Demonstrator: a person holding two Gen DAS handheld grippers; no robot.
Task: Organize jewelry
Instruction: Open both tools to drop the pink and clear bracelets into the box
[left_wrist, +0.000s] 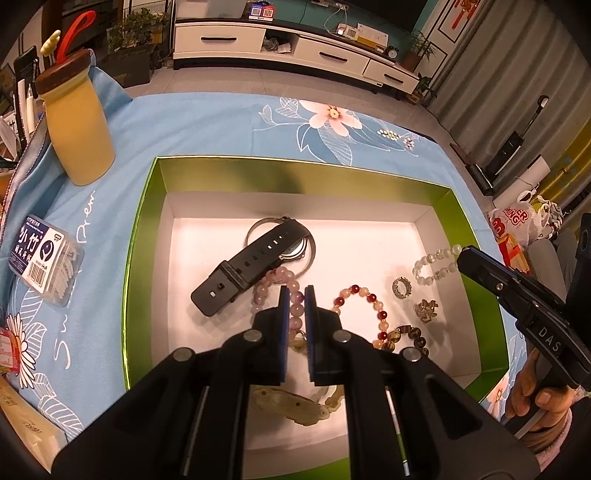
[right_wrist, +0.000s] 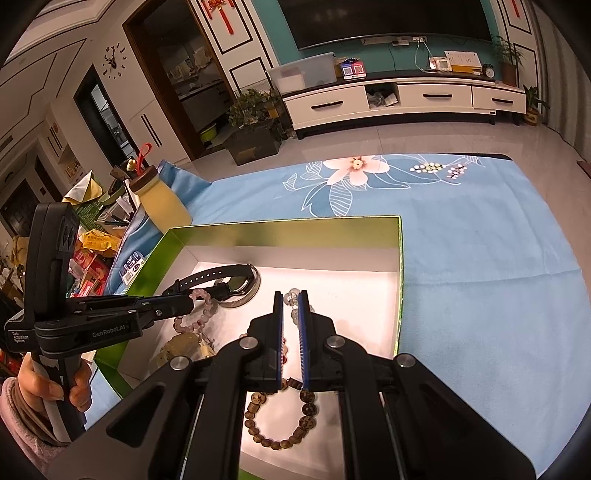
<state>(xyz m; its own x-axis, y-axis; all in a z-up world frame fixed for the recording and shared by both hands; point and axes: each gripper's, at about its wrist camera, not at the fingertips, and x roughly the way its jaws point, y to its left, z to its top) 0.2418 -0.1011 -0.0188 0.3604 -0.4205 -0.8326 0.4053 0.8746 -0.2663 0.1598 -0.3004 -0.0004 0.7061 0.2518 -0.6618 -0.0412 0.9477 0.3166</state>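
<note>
In the green-walled white-floored box (left_wrist: 142, 236), the left tongs (left_wrist: 296, 295) pinch the pale purple bead bracelet (left_wrist: 275, 275), just beside the black strap watch (left_wrist: 251, 264) at its 11 o'clock; lifting may snag it. At 3 o'clock, the right tongs (right_wrist: 291, 299) nip the milky white bead bracelet (left_wrist: 436, 264), whose thin hold could slip.

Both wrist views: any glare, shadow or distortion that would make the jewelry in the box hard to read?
Left wrist view: the white floor of the box is blown out pinkish, yet the watch stays legible; the left tongs hide part of the purple bracelet. Right wrist view: the floor glares too, the right tongs shadow the brown bead bracelet; fisheye bends the box edges.
</note>
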